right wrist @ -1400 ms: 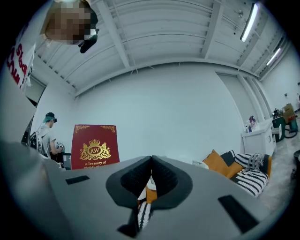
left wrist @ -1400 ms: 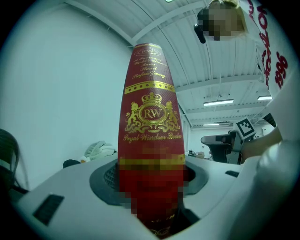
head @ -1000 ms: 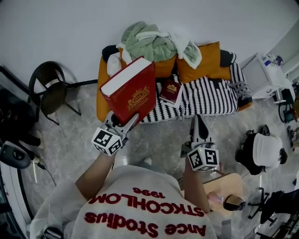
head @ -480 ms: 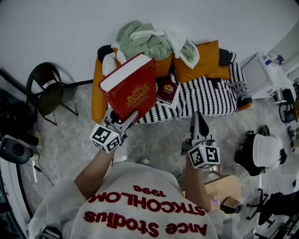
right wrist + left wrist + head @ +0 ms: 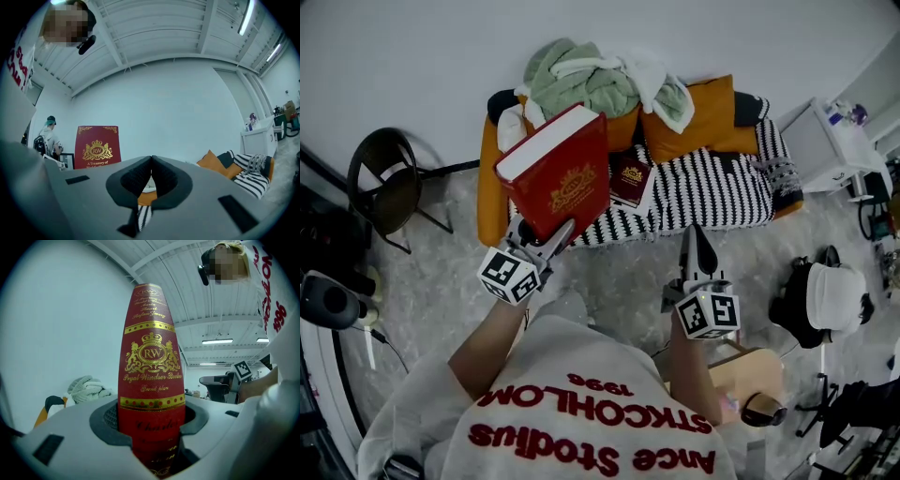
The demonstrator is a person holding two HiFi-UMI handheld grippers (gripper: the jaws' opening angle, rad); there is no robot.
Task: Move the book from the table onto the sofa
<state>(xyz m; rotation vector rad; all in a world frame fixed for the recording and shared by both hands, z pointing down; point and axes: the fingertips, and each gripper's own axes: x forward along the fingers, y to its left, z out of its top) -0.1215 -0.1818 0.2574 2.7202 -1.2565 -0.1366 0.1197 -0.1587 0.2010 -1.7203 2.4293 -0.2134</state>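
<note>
Since the earlier frame, the orange sofa with striped cover [image 5: 712, 199] is brought nearer. The thick red hardback book [image 5: 562, 183] is clamped low by the left gripper [image 5: 539, 242], aloft before it; the right gripper [image 5: 698, 248] is closed, empty. Gripped so low, the book may be levered loose.

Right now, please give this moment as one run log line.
phase: carry | left gripper: shut on large red book | right gripper: shut, empty | sofa: ahead, held book not yet down
</note>
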